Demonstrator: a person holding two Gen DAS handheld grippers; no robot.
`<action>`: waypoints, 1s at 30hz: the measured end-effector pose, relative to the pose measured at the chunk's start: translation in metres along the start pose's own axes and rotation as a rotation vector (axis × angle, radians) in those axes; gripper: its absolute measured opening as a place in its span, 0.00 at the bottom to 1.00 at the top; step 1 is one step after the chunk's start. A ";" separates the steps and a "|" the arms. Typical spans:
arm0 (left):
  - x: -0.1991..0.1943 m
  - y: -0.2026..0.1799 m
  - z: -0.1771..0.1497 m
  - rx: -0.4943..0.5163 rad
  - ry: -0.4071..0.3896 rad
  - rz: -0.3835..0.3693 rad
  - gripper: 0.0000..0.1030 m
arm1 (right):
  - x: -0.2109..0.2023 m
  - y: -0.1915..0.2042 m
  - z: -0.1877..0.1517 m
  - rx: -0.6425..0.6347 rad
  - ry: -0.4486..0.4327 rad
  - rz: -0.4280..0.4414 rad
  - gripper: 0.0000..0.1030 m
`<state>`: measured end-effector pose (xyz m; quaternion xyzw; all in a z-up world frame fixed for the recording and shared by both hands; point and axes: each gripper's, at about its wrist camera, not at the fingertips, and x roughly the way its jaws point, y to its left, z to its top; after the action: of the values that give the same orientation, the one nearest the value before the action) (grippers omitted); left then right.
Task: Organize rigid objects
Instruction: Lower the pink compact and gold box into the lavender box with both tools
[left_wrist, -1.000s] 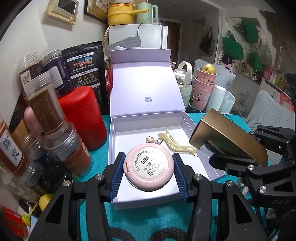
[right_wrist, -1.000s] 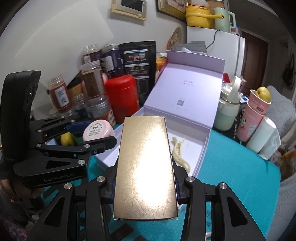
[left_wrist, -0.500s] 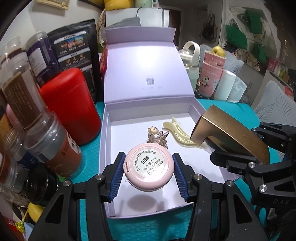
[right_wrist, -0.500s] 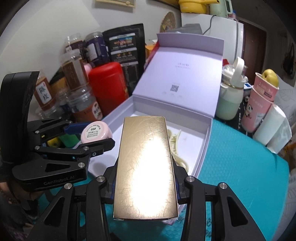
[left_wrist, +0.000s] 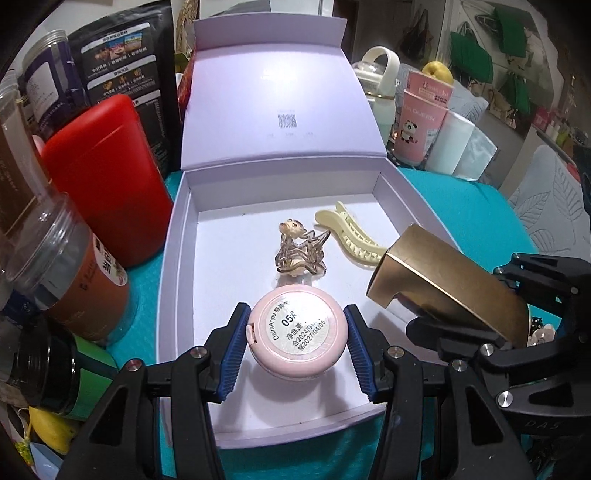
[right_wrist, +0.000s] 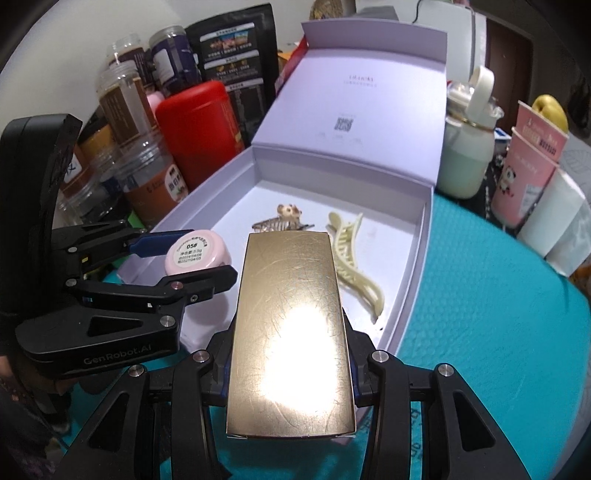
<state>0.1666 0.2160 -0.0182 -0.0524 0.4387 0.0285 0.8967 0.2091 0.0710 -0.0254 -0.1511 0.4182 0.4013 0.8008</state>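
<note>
1. Gripping a round pink compact (left_wrist: 297, 333), the left gripper (left_wrist: 297, 345) presses its blue pads (left_wrist: 233, 349) against the compact's two sides, above the near end of the open white box (left_wrist: 177, 236).
2. The right gripper (right_wrist: 290, 373) is clamped on a flat gold case (right_wrist: 291, 332), held over the box's near edge, at 3 o'clock from the compact.
3. Inside the box lie a brown hair claw (left_wrist: 300, 254) and, at 2 o'clock from it, a cream hair clip (left_wrist: 351, 238).
4. A red canister (left_wrist: 107, 177) stands at 9 o'clock from the box, touching its wall; jars (left_wrist: 74, 273) crowd beside it.
</note>
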 end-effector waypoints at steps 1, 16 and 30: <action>0.003 0.000 0.000 0.004 0.005 0.005 0.49 | 0.002 -0.001 0.001 0.003 0.003 0.004 0.42; 0.029 0.003 0.015 -0.001 0.064 0.017 0.49 | 0.036 -0.007 0.015 -0.014 0.059 -0.033 0.42; 0.043 0.014 0.033 -0.011 0.060 0.047 0.49 | 0.050 -0.014 0.029 -0.005 0.037 -0.090 0.42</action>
<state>0.2174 0.2336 -0.0326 -0.0478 0.4664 0.0506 0.8818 0.2521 0.1046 -0.0488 -0.1791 0.4245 0.3631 0.8099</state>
